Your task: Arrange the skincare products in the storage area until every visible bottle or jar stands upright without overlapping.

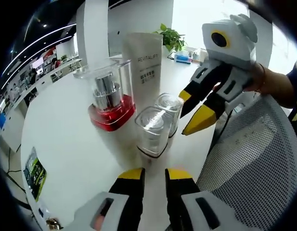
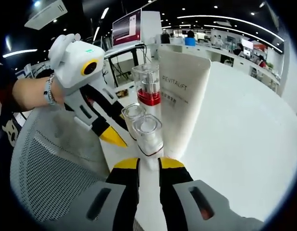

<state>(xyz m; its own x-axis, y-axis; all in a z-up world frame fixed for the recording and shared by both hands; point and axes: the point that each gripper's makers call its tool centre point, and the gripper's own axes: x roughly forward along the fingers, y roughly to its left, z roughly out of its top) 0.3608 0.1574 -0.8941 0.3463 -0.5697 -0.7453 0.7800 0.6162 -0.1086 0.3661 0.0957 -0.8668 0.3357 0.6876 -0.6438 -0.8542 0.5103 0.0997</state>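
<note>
Four skincare products stand upright, close together on a white round table (image 1: 67, 144). They are a tall white REVITALIFT tube (image 1: 144, 62) (image 2: 181, 96), a clear pump bottle with a red base (image 1: 110, 98) (image 2: 148, 84) and two small clear bottles (image 1: 152, 131) (image 1: 170, 111) (image 2: 148, 134) (image 2: 132, 115). My left gripper (image 1: 155, 175) (image 2: 111, 135) is low on the table just short of the nearer clear bottle, jaws slightly apart and holding nothing. My right gripper (image 2: 148, 164) (image 1: 197, 109) comes from the other side, its tips close to the clear bottles, narrowly open and empty.
A grey mesh chair back (image 1: 254, 163) (image 2: 47, 163) rises right beside the bottles. Hands (image 1: 273, 84) (image 2: 28, 94) hold each gripper. A green packet (image 1: 35, 171) lies near the table edge, and a potted plant (image 1: 170, 36) stands at the far side. Office desks lie beyond.
</note>
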